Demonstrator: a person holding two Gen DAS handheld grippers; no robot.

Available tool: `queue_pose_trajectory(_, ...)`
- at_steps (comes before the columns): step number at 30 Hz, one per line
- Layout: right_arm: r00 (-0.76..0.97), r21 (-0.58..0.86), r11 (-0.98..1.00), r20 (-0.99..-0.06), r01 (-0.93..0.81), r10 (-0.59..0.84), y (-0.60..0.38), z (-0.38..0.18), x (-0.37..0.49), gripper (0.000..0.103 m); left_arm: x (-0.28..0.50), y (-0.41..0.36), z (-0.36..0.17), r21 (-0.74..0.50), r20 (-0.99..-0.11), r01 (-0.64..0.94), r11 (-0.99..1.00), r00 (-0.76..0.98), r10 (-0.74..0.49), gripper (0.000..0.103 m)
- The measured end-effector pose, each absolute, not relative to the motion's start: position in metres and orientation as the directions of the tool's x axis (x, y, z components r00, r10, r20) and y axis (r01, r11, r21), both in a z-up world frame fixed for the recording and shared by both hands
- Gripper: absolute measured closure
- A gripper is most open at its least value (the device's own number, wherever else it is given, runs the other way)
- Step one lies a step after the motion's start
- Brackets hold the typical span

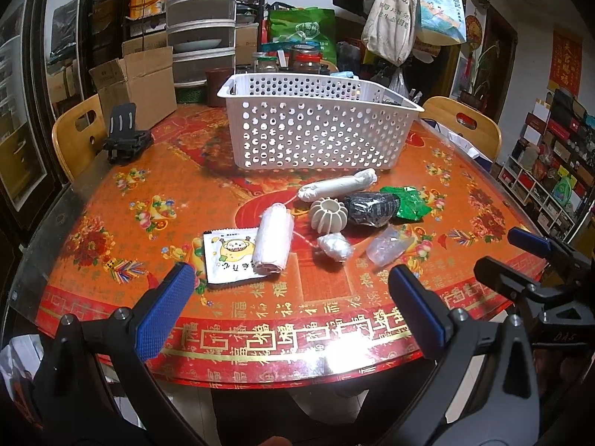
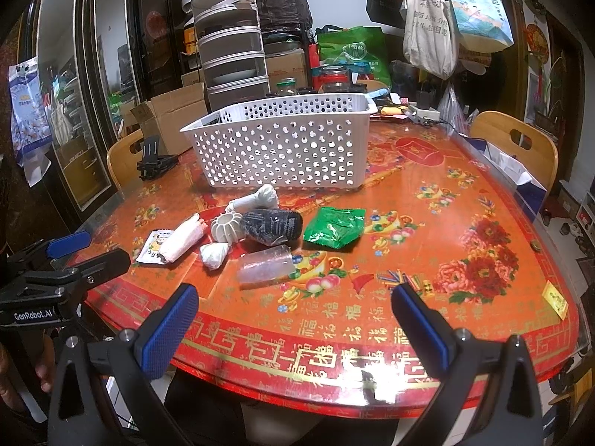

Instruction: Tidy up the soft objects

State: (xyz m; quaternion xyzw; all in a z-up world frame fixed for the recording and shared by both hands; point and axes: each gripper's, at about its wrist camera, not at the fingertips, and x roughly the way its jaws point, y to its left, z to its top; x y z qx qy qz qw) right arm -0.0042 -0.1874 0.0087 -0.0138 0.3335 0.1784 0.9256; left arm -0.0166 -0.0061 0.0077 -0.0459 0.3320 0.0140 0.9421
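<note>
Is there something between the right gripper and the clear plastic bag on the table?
Nothing visible. The right gripper is open, and only bare table lies between it and the clear plastic bag.

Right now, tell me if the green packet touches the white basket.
Apart. The right wrist view shows a strip of bare red tablecloth between the green packet and the white basket.

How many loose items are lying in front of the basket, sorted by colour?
White or cream: 5 (long roll, ribbed ring, rolled cloth, cartoon packet, small bundle)
Black: 1 (rolled knit)
Green: 1 (foil packet)
Clear: 1 (plastic wrap)
Total: 8
</note>
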Motion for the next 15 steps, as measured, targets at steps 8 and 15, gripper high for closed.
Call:
queue_pose_trajectory(8,0.71,0.104,0.931,-0.618,-0.35,0.336,-0.186,0.005,-0.002,0.0,-0.015,0.003,0.006,-0.078,-0.6,-0.078,0.994,0.8,0.016,0.0)
queue_pose_trajectory(15,0.764,0.135,0.912,-0.507,-0.387,0.399,-0.192,-0.01,0.004,0.0,0.003,0.025,-0.017,-0.108,-0.604,-0.076,0.991,0.797,-0.005,0.0)
